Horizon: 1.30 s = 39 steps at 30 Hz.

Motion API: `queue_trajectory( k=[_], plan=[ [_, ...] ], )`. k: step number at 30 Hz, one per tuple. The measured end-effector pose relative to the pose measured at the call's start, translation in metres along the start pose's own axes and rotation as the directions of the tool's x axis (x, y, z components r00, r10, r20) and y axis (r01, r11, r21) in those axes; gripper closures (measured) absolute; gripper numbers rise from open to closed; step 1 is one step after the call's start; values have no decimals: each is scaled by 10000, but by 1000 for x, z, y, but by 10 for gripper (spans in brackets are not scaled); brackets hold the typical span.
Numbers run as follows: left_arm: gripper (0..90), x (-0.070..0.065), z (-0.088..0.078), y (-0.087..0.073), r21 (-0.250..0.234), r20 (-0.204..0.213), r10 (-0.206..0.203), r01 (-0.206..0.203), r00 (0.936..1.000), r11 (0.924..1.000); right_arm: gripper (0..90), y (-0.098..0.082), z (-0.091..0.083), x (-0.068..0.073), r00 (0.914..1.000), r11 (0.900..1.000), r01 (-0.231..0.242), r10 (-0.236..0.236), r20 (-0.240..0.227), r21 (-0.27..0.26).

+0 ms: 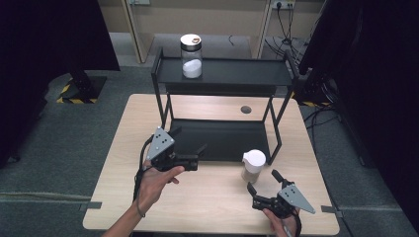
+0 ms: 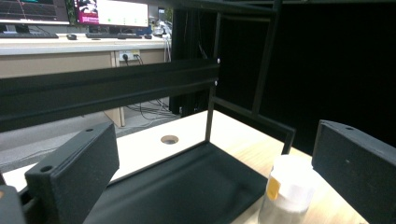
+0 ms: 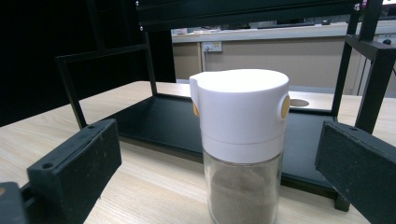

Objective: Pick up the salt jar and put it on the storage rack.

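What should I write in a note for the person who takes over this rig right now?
Right gripper: open, empty, aimed at the white-capped shaker, fingers apart from it.
Left gripper: open, empty, at the front of the rack's lower shelf.
The shaker stands upright on the table beside that shelf. A jar with white powder is on the top shelf.
Done: nothing gripped yet.
Left: probably grasp the shaker and put it on the rack.

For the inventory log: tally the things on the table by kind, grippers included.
Glass jars: 2, the white-capped glass jar of brown powder and the metal-lidded glass jar of white powder.
Two-tier black metal rack: 1.
Grippers: 2, left gripper and right gripper.
Total: 5.
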<state>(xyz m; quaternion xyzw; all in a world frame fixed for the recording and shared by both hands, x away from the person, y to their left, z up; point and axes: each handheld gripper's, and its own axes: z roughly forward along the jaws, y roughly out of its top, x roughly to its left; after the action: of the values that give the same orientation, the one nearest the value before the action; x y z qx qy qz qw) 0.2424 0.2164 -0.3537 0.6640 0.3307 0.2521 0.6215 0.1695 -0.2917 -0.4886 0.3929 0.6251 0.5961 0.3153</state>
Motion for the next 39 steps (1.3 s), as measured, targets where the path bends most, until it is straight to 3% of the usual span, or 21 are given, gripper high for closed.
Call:
queue_trajectory(
  k=[8, 21, 32, 39],
  plan=[
    [2, -3, -4, -17, 73, -29, 222, -222, 9997, 9997, 7, 0, 0, 0, 10000, 10000, -2, 2, 4, 1],
    [1, -1, -7, -54, 433, -16, -20, 21, 10000, 9991, 7, 0, 0, 1, 10000, 10000, -7, 7, 15, -2],
    [1, 2, -12, -78, 242, 52, -161, 160, 9999, 9996, 7, 0, 0, 1, 10000, 10000, -34, 34, 21, 20],
    [1, 1, -13, -91, 286, 165, 79, -84, 9998, 9996, 7, 0, 0, 2, 10000, 10000, -18, 18, 11, 16]
  ],
)
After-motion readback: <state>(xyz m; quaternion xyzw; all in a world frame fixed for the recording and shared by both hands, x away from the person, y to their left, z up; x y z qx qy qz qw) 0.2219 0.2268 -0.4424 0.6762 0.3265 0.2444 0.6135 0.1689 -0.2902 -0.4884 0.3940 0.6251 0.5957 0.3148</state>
